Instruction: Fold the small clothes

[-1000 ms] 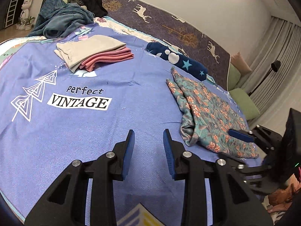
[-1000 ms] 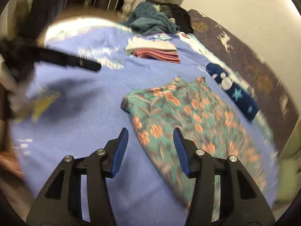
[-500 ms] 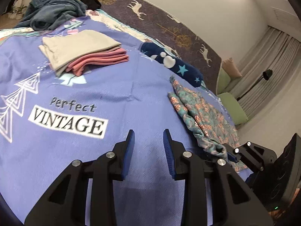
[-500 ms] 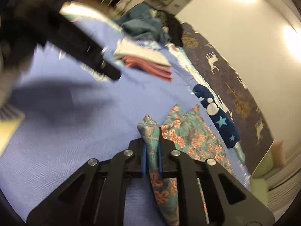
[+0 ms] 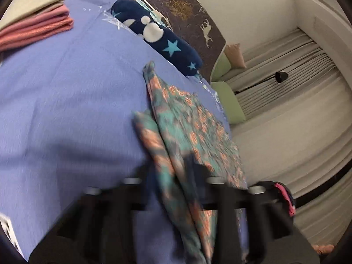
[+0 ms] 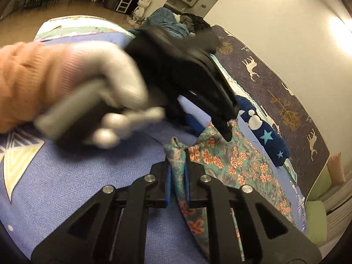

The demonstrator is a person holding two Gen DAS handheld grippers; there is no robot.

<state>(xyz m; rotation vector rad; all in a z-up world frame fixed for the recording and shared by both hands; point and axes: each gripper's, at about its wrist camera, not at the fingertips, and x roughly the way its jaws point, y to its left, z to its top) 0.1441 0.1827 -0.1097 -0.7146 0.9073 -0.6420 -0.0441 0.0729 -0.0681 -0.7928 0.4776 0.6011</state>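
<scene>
The floral cloth (image 6: 233, 165) lies on the blue bedspread (image 6: 55, 189), running from the centre of the right wrist view toward 4 o'clock. The right gripper (image 6: 177, 176) is clenched on a bunched edge of the cloth, which pokes up between its blue pads (image 6: 168, 182).

The left gripper (image 6: 227, 129) reaches in from 10 o'clock in that view, held by a gloved hand (image 6: 114, 88) with an orange sleeve (image 6: 19, 81) behind it. Its tips meet the far edge of the cloth, just beyond the right gripper at 1 o'clock. In the left wrist view the gripper (image 5: 173, 176) is badly blurred; its fingers appear drawn together on a fold of the cloth (image 5: 193, 132), which runs up from between them toward 12 o'clock.

A navy roll (image 5: 158, 35) with stars and white dots lies beyond the cloth at 12 o'clock, close to it, along the bed's far edge. A folded stack (image 5: 35, 26), beige on top of pink, sits at 10 o'clock, well apart from the cloth. In the right wrist view, a heap of dark clothes (image 6: 176, 24) rests at the far end of the bed, at 12 o'clock.
</scene>
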